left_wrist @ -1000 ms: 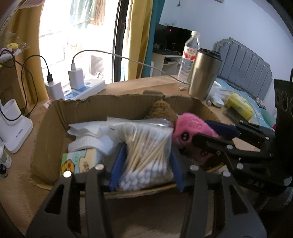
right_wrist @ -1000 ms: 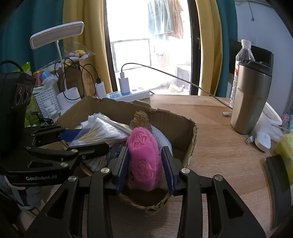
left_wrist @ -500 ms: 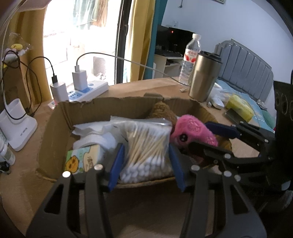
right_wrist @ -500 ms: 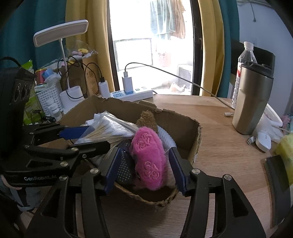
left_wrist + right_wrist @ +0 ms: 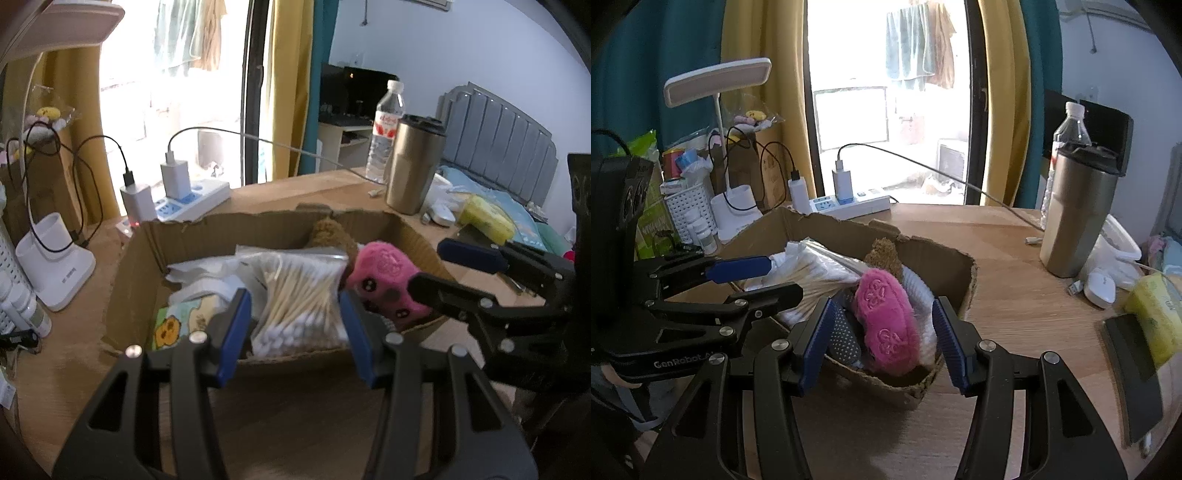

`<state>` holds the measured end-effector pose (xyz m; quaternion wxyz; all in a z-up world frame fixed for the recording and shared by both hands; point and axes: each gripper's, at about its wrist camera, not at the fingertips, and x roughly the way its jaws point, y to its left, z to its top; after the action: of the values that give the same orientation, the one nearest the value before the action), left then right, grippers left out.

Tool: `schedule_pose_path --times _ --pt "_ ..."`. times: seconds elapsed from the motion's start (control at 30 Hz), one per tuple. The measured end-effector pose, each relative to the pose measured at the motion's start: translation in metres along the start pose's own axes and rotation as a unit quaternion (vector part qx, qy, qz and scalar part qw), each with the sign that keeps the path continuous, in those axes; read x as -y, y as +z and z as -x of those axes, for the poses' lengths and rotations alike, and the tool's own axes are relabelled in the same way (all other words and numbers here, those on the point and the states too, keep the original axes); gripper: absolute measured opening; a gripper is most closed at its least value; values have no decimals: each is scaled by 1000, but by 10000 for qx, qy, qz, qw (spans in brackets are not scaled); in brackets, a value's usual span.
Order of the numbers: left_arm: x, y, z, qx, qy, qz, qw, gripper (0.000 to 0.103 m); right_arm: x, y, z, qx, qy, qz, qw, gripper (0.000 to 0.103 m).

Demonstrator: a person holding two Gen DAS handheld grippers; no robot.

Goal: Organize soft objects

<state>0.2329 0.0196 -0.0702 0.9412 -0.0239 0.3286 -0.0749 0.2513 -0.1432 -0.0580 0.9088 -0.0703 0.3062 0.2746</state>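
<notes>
Pink plush (image 5: 886,319) sits in the near right end of the box (image 5: 964,275), leaning on something white and ribbed. Swab bag (image 5: 301,295) lies mid-box, tissue pack (image 5: 177,321) at the left end, brown plush (image 5: 328,232) against the far wall.

My right tongs (image 5: 882,343) are apart, blue pads either side of the pink plush, not touching it as far as I can see. Left tongs (image 5: 291,330) also apart, flanking the near end of the swab bag, no contact visible.

Handling guess: plush is light, squashy, fuzzy, so it won't slip; grab across the middle of the body and squeeze well in. Swab bag is light, but the film is slick and the sticks shift; pinch across the packed middle, not the loose top edge. Nothing fragile.

Box wall is thin torn card and would likely drag if either tongs catch the rim.

On the tabletop beyond: tumbler (image 5: 1078,210) and bottle (image 5: 1071,129) right, power strip (image 5: 849,203) far.
</notes>
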Motion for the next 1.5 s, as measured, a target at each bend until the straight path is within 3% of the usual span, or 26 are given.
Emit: schedule_pose_path --times 0.53,0.57,0.6,0.67,0.93,1.17,1.23,1.3,1.5 --pt "-2 5 52 631 -96 103 9979 54 -6 13 40 395 -128 42 9991 65" --pt "-3 6 56 688 -123 131 9975 57 -7 13 43 425 -144 61 9990 66" --pt "-4 6 60 734 -147 171 9971 69 -8 14 46 457 -159 78 9988 66" --pt "-6 6 68 852 -153 260 9959 77 -11 14 51 514 -189 107 9984 66" --pt "-3 6 104 1346 -183 174 9906 77 -22 16 75 838 -349 269 9955 68" --pt "-3 6 121 1481 -179 158 9887 78 -28 18 97 1194 -413 356 9913 75" --pt "-3 6 128 1548 -136 112 9878 81 -28 20 102 1258 -451 355 9904 76" --pt "-2 6 135 1612 -123 101 9868 95 -28 22 107 1304 -461 335 9898 76" --pt "-2 5 156 1859 -65 162 9824 96 -29 22 122 1420 -487 305 9882 78"
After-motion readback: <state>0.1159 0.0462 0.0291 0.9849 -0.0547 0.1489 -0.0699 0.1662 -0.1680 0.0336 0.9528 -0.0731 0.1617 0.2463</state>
